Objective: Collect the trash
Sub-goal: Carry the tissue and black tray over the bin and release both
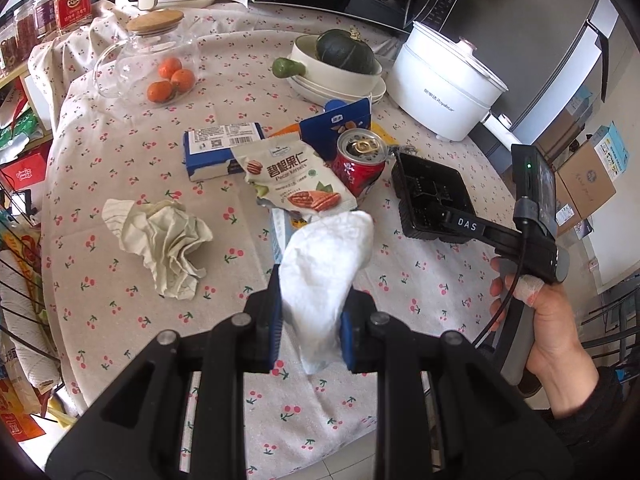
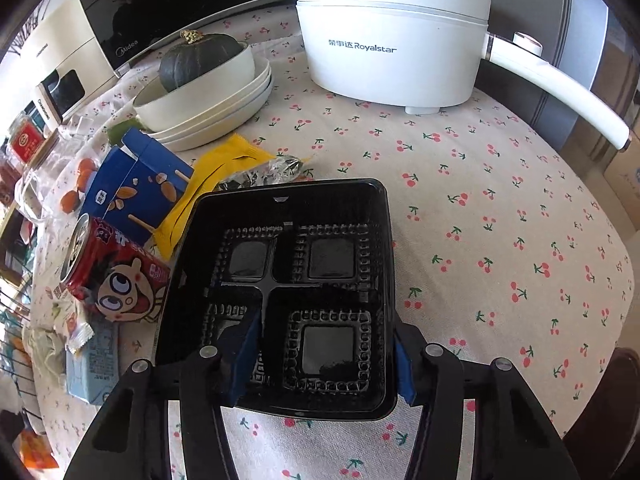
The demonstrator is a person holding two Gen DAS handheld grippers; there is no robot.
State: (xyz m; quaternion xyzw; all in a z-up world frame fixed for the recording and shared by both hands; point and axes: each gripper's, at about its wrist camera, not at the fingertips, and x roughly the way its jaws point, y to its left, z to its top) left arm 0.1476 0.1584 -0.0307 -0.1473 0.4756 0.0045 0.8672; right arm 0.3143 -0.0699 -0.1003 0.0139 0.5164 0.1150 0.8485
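On inspection, the table (image 1: pixel 120 280) carried a cherry-print cloth strewn with refuse. At far left lay a crumpled beige napkin (image 1: pixel 164 244), loosely balled, resting on the cloth apart from the other litter. Next to the right, the left gripper (image 1: pixel 310 320) was clamped on a white tissue (image 1: pixel 324 272); the tissue was soft, creased, and stood up from between the blue pads, lifted clear of the cloth. Behind it sat a torn pecan snack bag (image 1: pixel 292 176) overlapping a blue-and-white carton (image 1: pixel 216 152), with a dented red drink can (image 1: pixel 358 164) touching the bag's right edge and a blue snack box (image 1: pixel 340 128) just behind the can. Further right, the right gripper (image 2: pixel 324 360) gripped the near wall of a black plastic tray (image 2: pixel 296 216), one finger inside, one outside; the tray was glossy, divided into four ribbed compartments, and held nothing visible. A white electric pot (image 2: pixel 392 40) stood beyond the tray.
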